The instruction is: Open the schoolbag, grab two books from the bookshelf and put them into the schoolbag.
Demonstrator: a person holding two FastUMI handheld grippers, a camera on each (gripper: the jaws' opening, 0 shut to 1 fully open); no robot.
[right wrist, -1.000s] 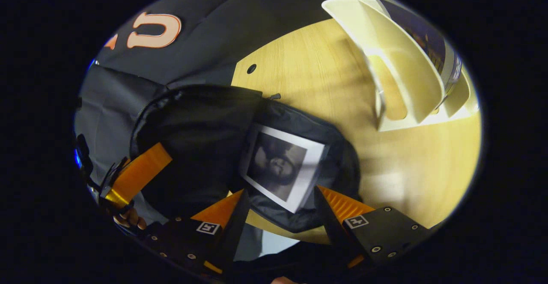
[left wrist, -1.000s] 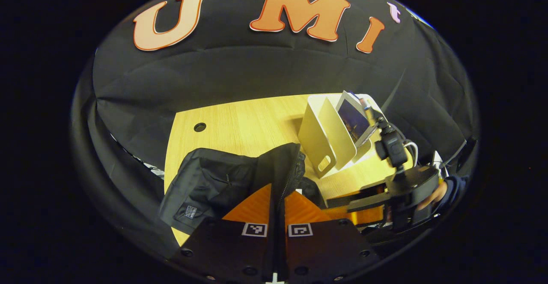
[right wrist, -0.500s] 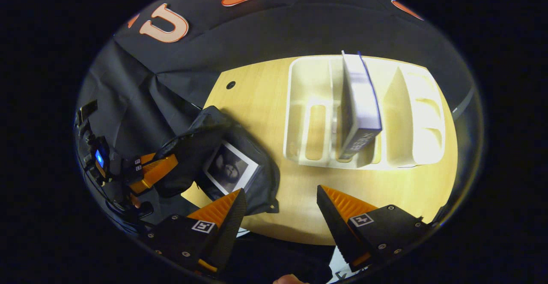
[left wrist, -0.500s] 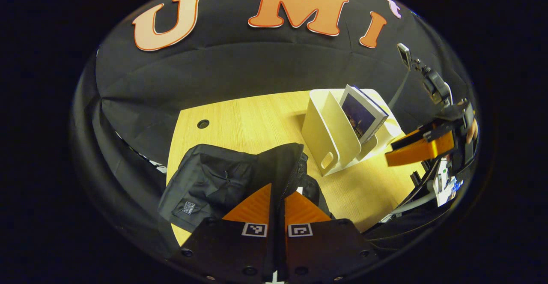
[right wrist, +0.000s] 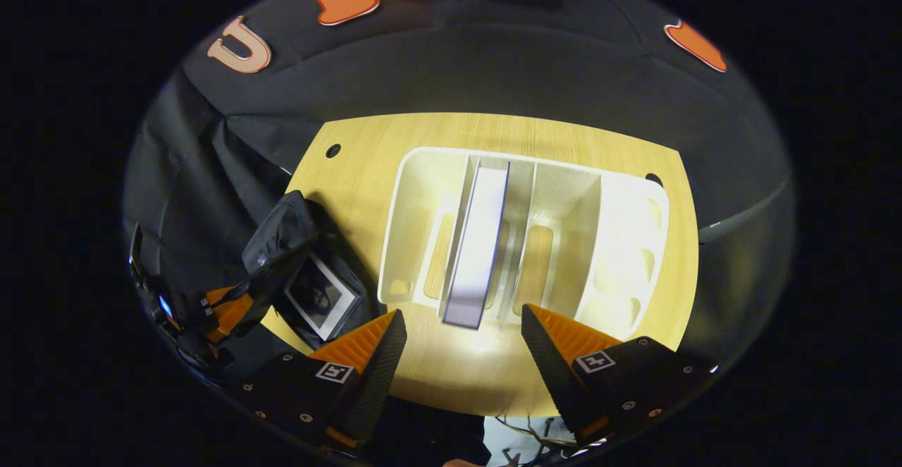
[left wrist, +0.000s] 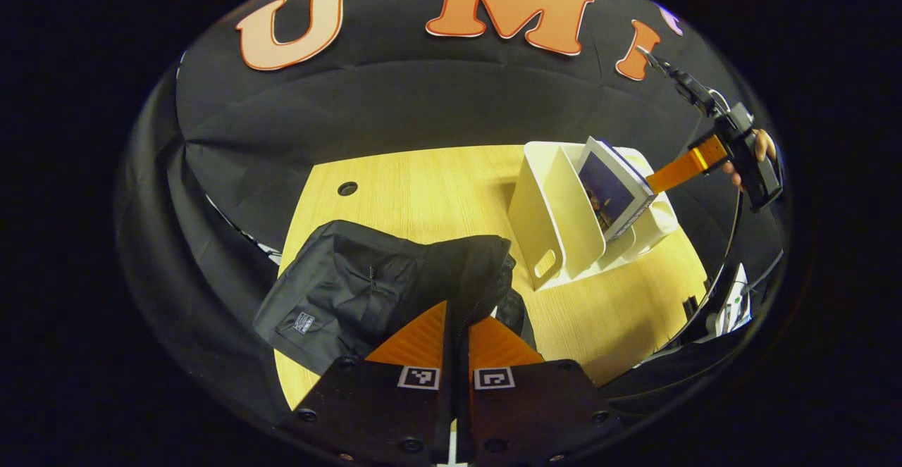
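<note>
Schoolbag (left wrist: 366, 291) lies on the table (left wrist: 423, 192), left of the bookshelf (left wrist: 557, 220), its flap edge pinched by the closed left gripper (left wrist: 456, 319). One book (right wrist: 320, 296), seen in the right gripper view, sits in the bag's opening. A second book (right wrist: 479, 241) stands in a bookshelf slot. Right gripper (right wrist: 461, 337) is spread wide, above the bookshelf.

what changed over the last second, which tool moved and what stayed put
The right tool, open and empty, left the schoolbag and swung across to the bookshelf; it now hangs above it, lined up with the book standing there. The first book stayed in the schoolbag. The left tool stayed shut on the schoolbag's opening edge, holding it open. Bookshelf and standing book did not move.
</note>
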